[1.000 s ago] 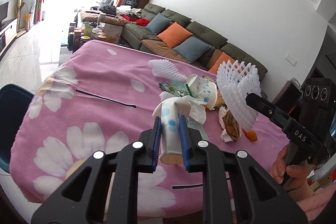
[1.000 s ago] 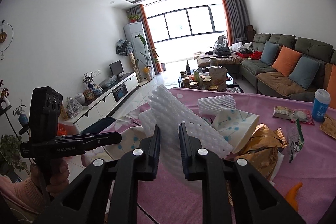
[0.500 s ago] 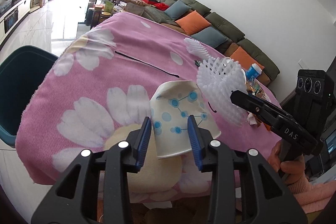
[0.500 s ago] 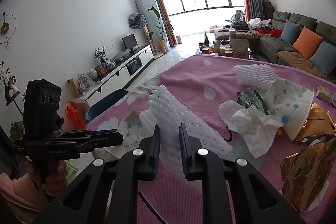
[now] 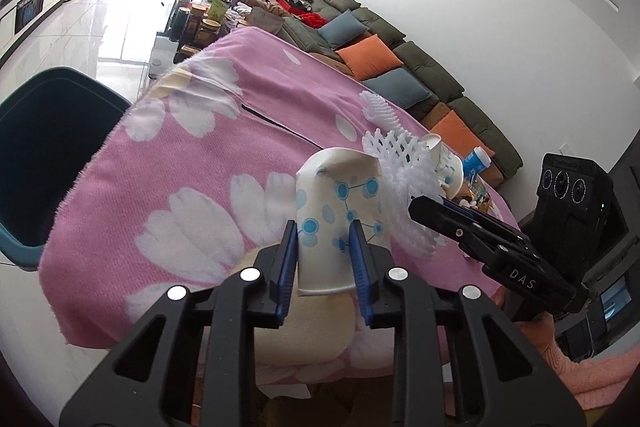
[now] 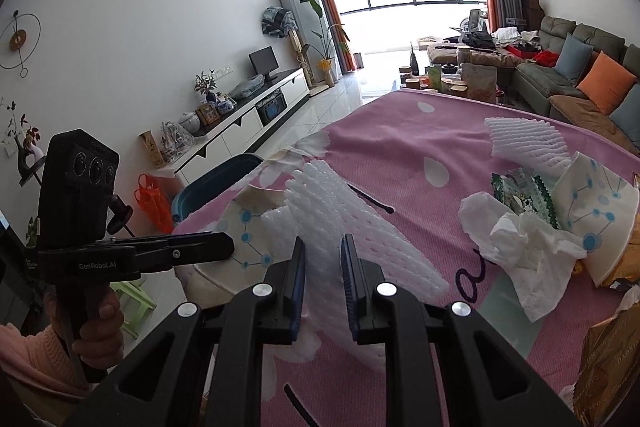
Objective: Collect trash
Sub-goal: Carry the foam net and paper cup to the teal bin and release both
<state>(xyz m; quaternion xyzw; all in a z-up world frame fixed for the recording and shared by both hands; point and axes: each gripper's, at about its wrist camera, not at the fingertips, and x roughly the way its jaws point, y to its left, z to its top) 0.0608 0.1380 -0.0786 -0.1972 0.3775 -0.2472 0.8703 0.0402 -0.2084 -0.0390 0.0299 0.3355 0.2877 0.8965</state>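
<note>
Your left gripper (image 5: 325, 254), jaws just narrowed, clamps the crumpled blue-dotted white paper cup (image 5: 339, 215); your right gripper (image 6: 322, 281) pinches the white foam fruit net (image 6: 347, 227). Carry both level over the dark teal bin (image 5: 44, 155) beyond the table edge before releasing.

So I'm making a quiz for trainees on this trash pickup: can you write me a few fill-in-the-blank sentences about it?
1. The left gripper is shut on a crushed paper ____.
2. The right gripper is shut on a white foam ____.
3. The tablecloth is pink with white ____.
4. The bin beside the table is dark ____.

Missing words: cup; net; flowers; teal
</note>
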